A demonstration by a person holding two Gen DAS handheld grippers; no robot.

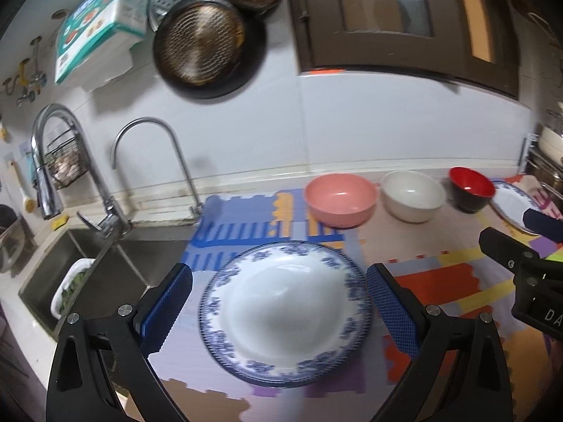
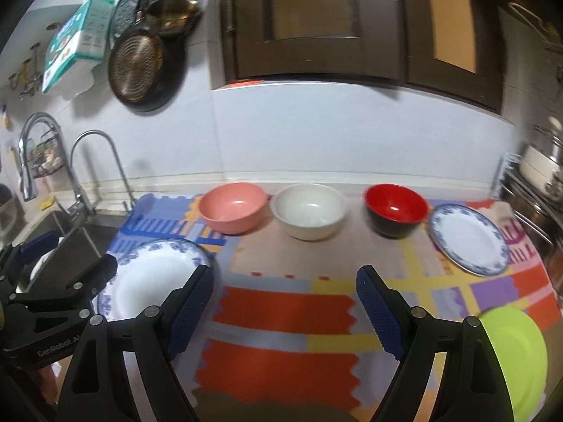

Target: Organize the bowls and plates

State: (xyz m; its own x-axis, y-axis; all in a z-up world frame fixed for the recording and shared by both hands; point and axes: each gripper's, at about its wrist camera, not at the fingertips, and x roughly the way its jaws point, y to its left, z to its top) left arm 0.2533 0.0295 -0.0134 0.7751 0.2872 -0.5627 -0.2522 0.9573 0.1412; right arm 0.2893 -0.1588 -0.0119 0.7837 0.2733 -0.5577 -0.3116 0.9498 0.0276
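A blue-rimmed white plate [image 1: 285, 313] lies on the colourful mat, between the open fingers of my left gripper [image 1: 279, 299]; it shows at the left of the right wrist view [image 2: 155, 277]. A pink bowl [image 1: 339, 198], a white bowl [image 1: 413, 195] and a red-and-black bowl [image 1: 471, 188] stand in a row along the back. A second blue-rimmed plate [image 2: 469, 242] lies at the right. My right gripper [image 2: 285, 299] is open and empty above the mat's middle. A green bowl [image 2: 517, 355] sits at the near right.
A steel sink [image 1: 88, 274] with two taps lies to the left, a white dish of greens inside. Pans [image 1: 207, 45] hang on the wall. Dark cabinets [image 2: 352, 24] hang above. A rack with pots [image 2: 538, 179] stands at the right edge.
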